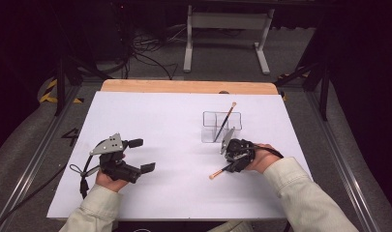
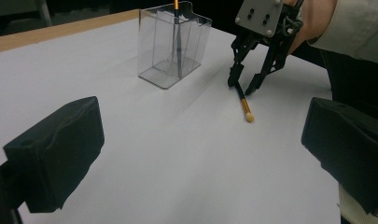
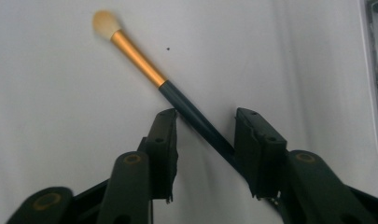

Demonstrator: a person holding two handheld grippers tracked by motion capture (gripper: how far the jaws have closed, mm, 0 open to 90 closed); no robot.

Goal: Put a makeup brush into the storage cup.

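We see the right tongs (image 3: 205, 140) pointed down at the surface (image 1: 150, 121), straddling a makeup brush (image 3: 177, 100) that lies flat. The dark handle runs slantwise between the two pads; they sit close on either side with a sliver of gap, so partly spread, not yet pinching. In the high view the right tongs (image 1: 232, 162) sit near the right edge of the white sheet, brush (image 1: 220, 171) head poking out toward us.

Left tongs (image 1: 140, 154) are spread wide, nothing between them, resting low at the left side, well apart from the brush.

Container: a clear plastic organizer (image 1: 221, 126) stands upright just beyond the right tongs, split into compartments. A second brush (image 1: 225, 121) leans in it, handle end down, pale tip sticking out over the far rim. We cannot tell which compartment it sits in. In the left gripper view the organizer (image 2: 172, 44) stands near the lying brush (image 2: 244, 105).

Edges and room: wide bare white sheet in the middle and left, a wooden strip (image 1: 188, 87) along the far edge. Little room between the right tongs and the right edge.
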